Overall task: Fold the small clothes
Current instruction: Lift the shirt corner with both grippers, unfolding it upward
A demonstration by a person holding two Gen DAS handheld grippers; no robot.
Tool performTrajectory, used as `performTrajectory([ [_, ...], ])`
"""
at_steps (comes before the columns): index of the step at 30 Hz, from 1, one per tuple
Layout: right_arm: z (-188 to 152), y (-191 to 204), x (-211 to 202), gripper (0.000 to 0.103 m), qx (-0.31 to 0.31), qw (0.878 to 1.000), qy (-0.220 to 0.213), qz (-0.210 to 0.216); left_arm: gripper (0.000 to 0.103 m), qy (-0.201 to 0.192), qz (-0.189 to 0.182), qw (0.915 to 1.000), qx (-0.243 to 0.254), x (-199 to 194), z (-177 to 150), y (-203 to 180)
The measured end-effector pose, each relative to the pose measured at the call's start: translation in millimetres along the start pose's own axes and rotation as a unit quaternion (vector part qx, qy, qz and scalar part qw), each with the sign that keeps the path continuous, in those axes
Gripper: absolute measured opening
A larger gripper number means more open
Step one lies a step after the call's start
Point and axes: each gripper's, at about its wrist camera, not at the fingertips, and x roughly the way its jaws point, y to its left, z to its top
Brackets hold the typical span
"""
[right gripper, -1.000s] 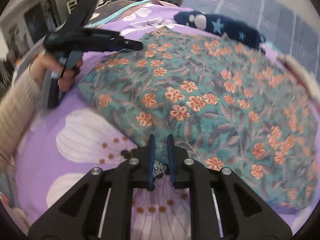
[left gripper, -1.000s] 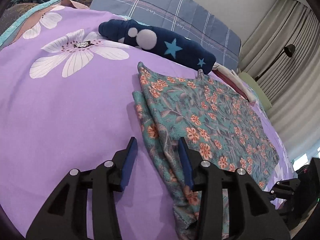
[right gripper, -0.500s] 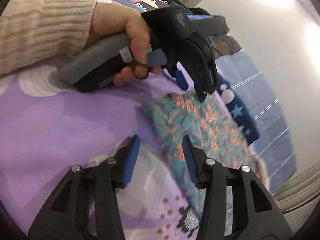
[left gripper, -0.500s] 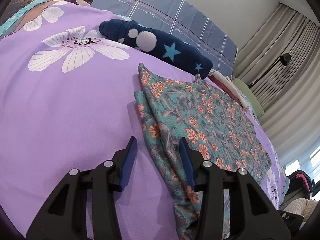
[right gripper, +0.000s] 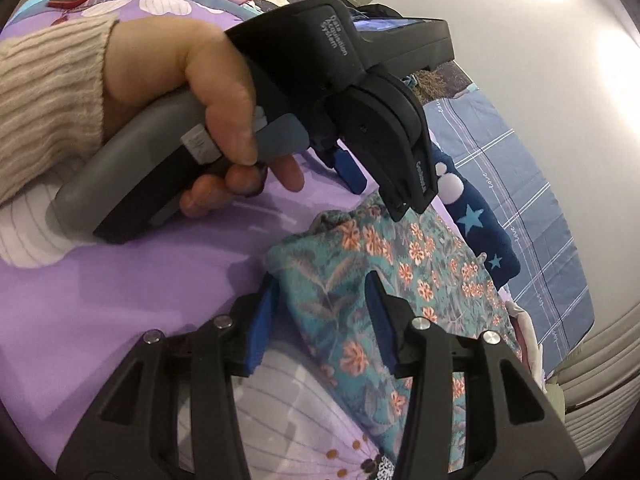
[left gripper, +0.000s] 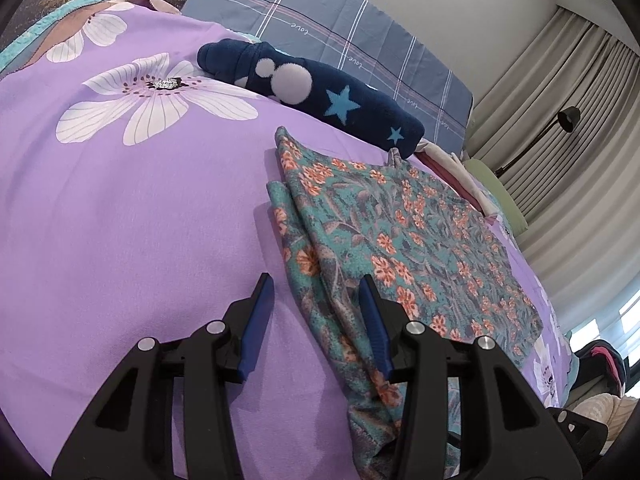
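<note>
Left gripper [left gripper: 316,304]: you held it wide apart over the floral cloth's [left gripper: 404,240] edge; 
Right gripper [right gripper: 322,300]: fingers spread, straddling the cloth corner; 
Bedsheet [left gripper: 140,220]: purple, beneath both.

Two grippers over a floral garment on a purple bedspread

The right gripper [right gripper: 320,296] gapes wide, straddling the teal floral garment [right gripper: 384,280] — the left gripper [right gripper: 376,188], held in a hand [right gripper: 188,92], hovers at its far corner, jaws apart.
</note>
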Motion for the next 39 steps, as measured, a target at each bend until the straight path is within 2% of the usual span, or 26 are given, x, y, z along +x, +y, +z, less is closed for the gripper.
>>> performTrajectory([
  [7,7,-1,5,0.043,0.01,1.0,0.003,-0.007,0.046,-0.002,-0.009,0.9999,-0.007,0,0,3],
  [9,12,-1,13,0.037,0.009,1.0,0.002,-0.017,0.046,-0.002,-0.016,0.9998,-0.014,-1,0,5],
  [12,11,-2,17,0.015,0.009,1.0,0.006,-0.024,0.046,-0.001,-0.033,0.999,-0.031,-1,2,11],
  [14,8,-10,14,0.009,0.021,1.0,0.007,-0.017,0.046,0.0,-0.047,0.9976,-0.051,-1,6,16],
  [17,7,-17,10,0.009,0.033,0.999,0.011,-0.003,0.046,0.008,-0.05,0.997,-0.058,7,16,17],
  [18,6,-16,10,0.011,0.032,0.999,0.012,-0.004,0.05,0.012,-0.049,0.9971,-0.057,10,20,16],
  [20,4,-14,11,0.024,0.029,0.999,0.016,-0.008,0.056,0.02,-0.055,0.9968,-0.055,17,29,11],
  [23,2,-13,18,0.027,0.025,0.999,0.025,-0.025,0.056,0.026,-0.044,0.9977,-0.045,29,38,6],
  [24,2,-13,20,0.027,0.027,0.999,0.028,-0.029,0.054,0.025,-0.043,0.9978,-0.044,34,42,4],
  [26,5,-15,28,0.023,0.03,0.998,0.032,-0.044,0.031,0.029,-0.037,0.9975,-0.052,42,47,5],
  [27,5,-18,34,0.021,0.032,0.998,0.033,-0.049,0.015,0.034,-0.034,0.9969,-0.062,46,49,7],
  [28,5,-22,39,0.014,0.037,0.998,0.038,-0.046,0.012,0.038,-0.038,0.9955,-0.078,49,51,10],
  [30,5,-27,32,0.01,0.052,0.998,0.028,-0.037,0.01,0.034,-0.037,0.9954,-0.082,47,53,8],
  [33,2,-46,14,0.01,0.092,0.995,-0.004,-0.027,0.009,0.025,-0.029,0.9976,-0.057,38,60,-6],
  [39,-2,-80,-6,0.009,0.156,0.987,-0.027,-0.01,0.009,0.026,-0.016,0.9993,-0.023,32,78,-42],
])
